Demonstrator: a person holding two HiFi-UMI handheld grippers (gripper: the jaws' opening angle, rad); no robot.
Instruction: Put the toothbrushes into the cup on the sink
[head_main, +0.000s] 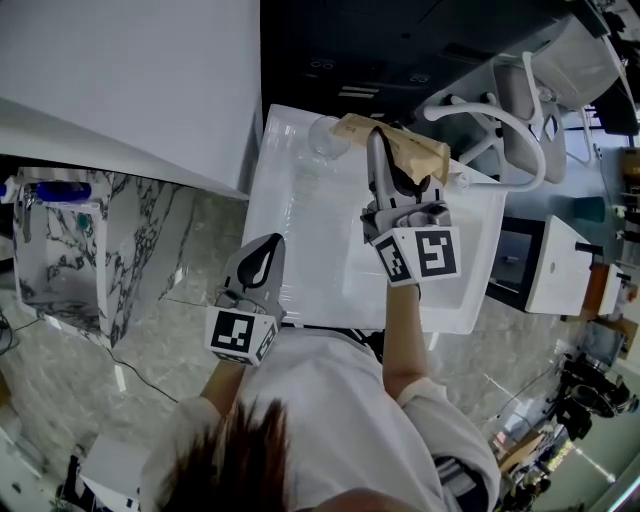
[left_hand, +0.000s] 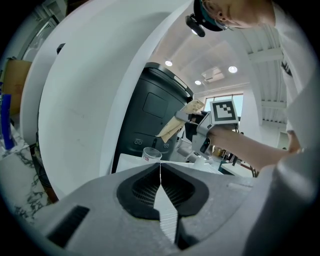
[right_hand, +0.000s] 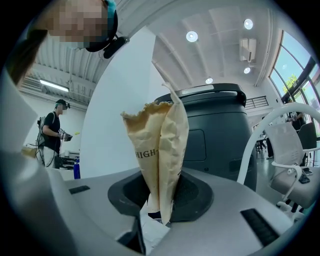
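The left gripper (head_main: 270, 245) is hovering by the near-left edge of the white sink (head_main: 300, 225) with its 2 jaws pressed together on nothing, the clear cup (head_main: 325, 137) is standing at the sink's far rim, and the right gripper (head_main: 379, 142) is pinching a brown paper packet (head_main: 420, 152) near that cup.

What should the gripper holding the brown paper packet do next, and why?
Probably swing the right hand-held gripper a little left, toward the cup. Its jaws pinch the paper packet above the sink, and the cup stands just left of it.
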